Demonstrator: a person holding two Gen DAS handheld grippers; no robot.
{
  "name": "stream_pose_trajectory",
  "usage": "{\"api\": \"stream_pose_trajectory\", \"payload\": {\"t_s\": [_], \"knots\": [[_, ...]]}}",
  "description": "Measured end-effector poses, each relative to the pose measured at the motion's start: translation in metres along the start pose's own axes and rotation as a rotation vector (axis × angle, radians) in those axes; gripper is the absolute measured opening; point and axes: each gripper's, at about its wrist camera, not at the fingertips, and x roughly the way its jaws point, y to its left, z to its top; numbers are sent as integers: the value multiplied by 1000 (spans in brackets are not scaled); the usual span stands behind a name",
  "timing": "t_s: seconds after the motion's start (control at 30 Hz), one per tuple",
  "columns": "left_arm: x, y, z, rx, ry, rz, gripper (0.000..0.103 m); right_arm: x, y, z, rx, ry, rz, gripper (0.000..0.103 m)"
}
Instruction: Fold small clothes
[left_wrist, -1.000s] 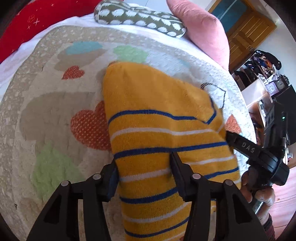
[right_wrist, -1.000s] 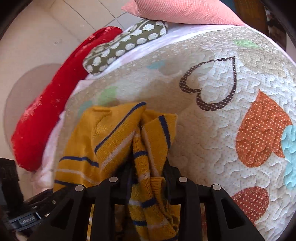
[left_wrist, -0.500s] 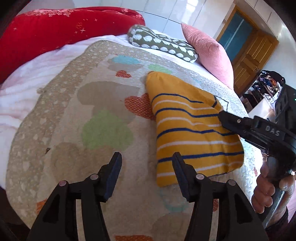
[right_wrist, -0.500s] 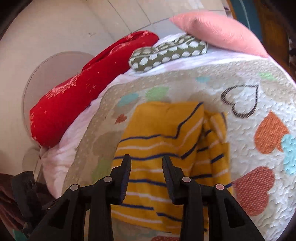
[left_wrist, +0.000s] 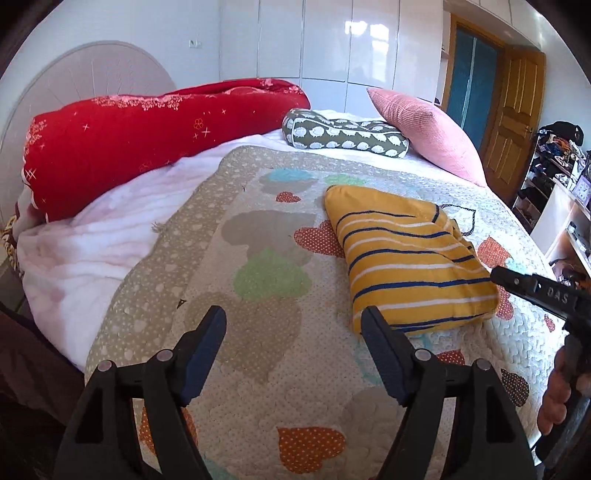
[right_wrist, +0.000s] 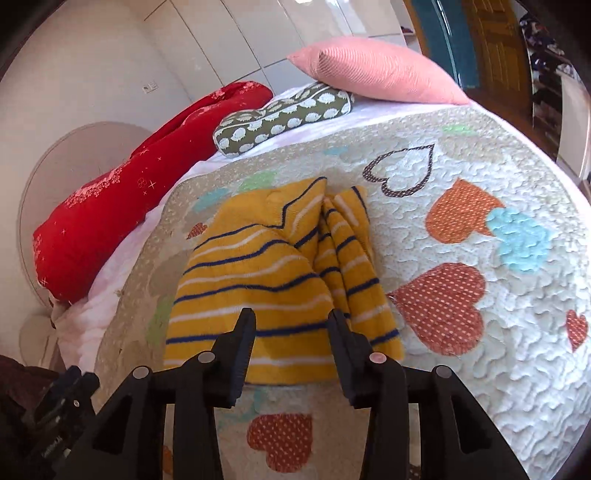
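A small yellow garment with blue and white stripes (left_wrist: 410, 258) lies folded on the heart-patterned quilt (left_wrist: 258, 295). In the right wrist view the same garment (right_wrist: 266, 280) shows a bunched fold along its right side. My left gripper (left_wrist: 293, 321) hovers over the quilt to the garment's left; its jaws are opening and nothing is between them. My right gripper (right_wrist: 291, 321) hangs above the garment's near edge, jaws opening, clear of the cloth. The right gripper's black body (left_wrist: 543, 295) and a hand (left_wrist: 557, 398) show at the right of the left wrist view.
A red blanket roll (left_wrist: 147, 133), a green patterned cushion (left_wrist: 343, 133) and a pink pillow (left_wrist: 428, 129) line the far side of the bed. A wooden door (left_wrist: 513, 110) and cluttered shelves (left_wrist: 554, 170) stand at the right. White bedding (left_wrist: 92, 251) shows left of the quilt.
Both grippers have let go of the yellow garment, opened and drawn back and up from it. The garment now lies folded on the quilt.
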Motion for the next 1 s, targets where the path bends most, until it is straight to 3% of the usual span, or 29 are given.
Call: {"api": "stream_pose_trajectory", "payload": {"t_s": [0.13,0.3,0.4,0.5,0.57,0.6,0.73,1.0], "knots": [[-21,-15,-2,7,-94,25,90,-33,-9,-29,-46,-65,-91,47],[-53,-30,-2,17,-244,122,103,-72,-7,-54,-115,-178,-215,48],[-67,-37,0,23,-290,186,103,-98,-4,-59,-108,-271,-234,59],[-75,-40,3,19,-293,159,103,-124,4,-66,-120,-395,-268,74],[-76,-42,5,23,-273,120,103,-136,9,-71,-137,-487,-310,100],[-75,-43,4,22,-263,110,103,-137,12,-74,-150,-522,-340,103],[-74,-48,1,32,-243,87,103,-130,20,-79,-217,-565,-523,103],[-69,-52,-6,33,-194,42,103,-147,17,-84,-188,-644,-521,103]]}}
